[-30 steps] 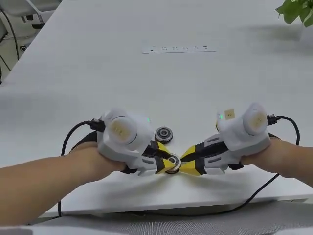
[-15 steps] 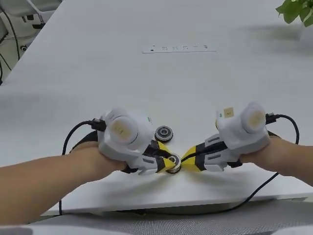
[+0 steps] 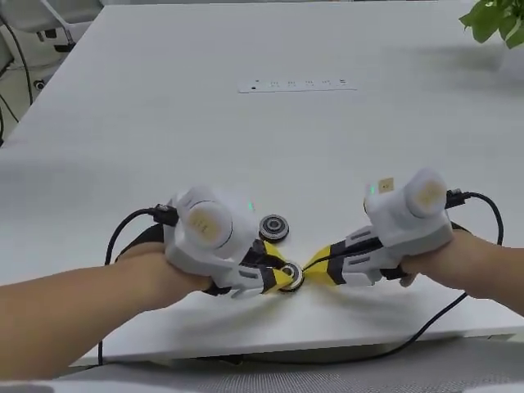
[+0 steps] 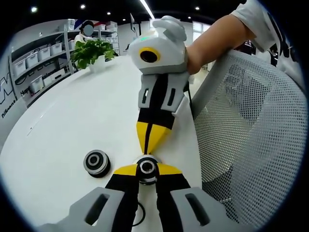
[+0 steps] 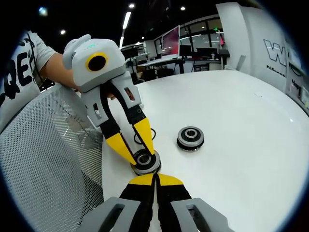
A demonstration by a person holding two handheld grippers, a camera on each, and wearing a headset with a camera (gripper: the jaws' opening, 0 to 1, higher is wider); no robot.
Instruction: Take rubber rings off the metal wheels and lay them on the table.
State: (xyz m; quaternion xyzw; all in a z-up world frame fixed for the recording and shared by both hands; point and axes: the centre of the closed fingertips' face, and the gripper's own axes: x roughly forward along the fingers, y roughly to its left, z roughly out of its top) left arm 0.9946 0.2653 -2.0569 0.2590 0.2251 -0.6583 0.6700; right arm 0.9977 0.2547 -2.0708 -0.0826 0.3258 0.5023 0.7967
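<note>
A small metal wheel [image 3: 289,274] with a black rubber ring around it sits between the yellow jaws of my left gripper [image 3: 283,276], which is shut on it just above the table's near edge. In the left gripper view the wheel [image 4: 147,167] is held at my jaw tips. My right gripper [image 3: 309,268] comes in from the right, shut, with its tips pressed against the wheel's rim [image 5: 147,163]. Whether it pinches the ring I cannot tell. A second wheel [image 3: 274,228] with its ring on lies flat on the table just behind. A thin black ring [image 5: 143,136] lies beneath the left jaws.
The white table [image 3: 246,147] stretches far ahead, with a white power strip [image 3: 297,85] near its middle and a green plant [image 3: 495,18] at the far right corner. A mesh chair back [image 4: 251,135] stands close behind the near edge. Cables trail from both grippers.
Both grippers stay locked on the same wheel. The right gripper has tilted slightly lower; the head view has shifted a little.
</note>
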